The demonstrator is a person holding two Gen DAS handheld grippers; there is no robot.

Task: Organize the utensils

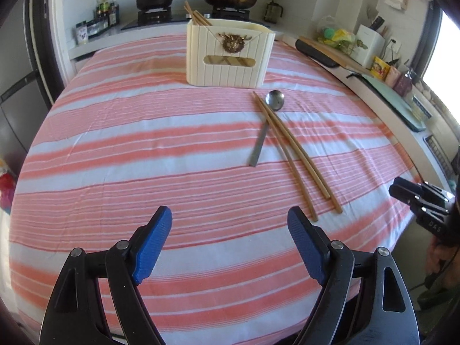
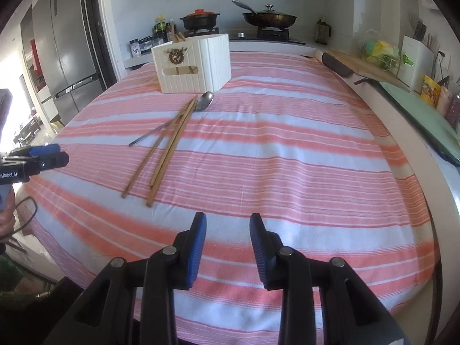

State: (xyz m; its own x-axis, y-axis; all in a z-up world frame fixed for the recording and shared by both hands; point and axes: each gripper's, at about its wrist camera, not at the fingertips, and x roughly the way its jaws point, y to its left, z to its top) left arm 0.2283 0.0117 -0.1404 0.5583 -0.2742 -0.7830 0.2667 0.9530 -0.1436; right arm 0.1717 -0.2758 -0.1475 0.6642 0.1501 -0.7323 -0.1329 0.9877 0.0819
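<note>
A: You are holding the left claw (image 1: 230,224) wide apart and the right claw (image 2: 227,230) partly apart; neither is gripping anything. Both are hovering over the striped desk (image 1: 143,155).

B: Where are the task's things lying?

A: The chopsticks (image 1: 290,149) are lying ahead and to the right of your left claw, ahead and to the left of your right claw. They are crossing over the handle of the spoon (image 1: 268,120). The holder box (image 1: 230,54) is standing beyond them, already carrying some chopsticks.

B: Risks?

A: Likely you are dragging the spoon along if you pinch where the sticks are crossing it. Thin sticks lying flat on cloth are probably slipping or splaying under a partial grip.

B: Room?

A: Open cloth is lying around both claws. The desk's right edge is running near your right claw's side; the claws are working well apart.
</note>
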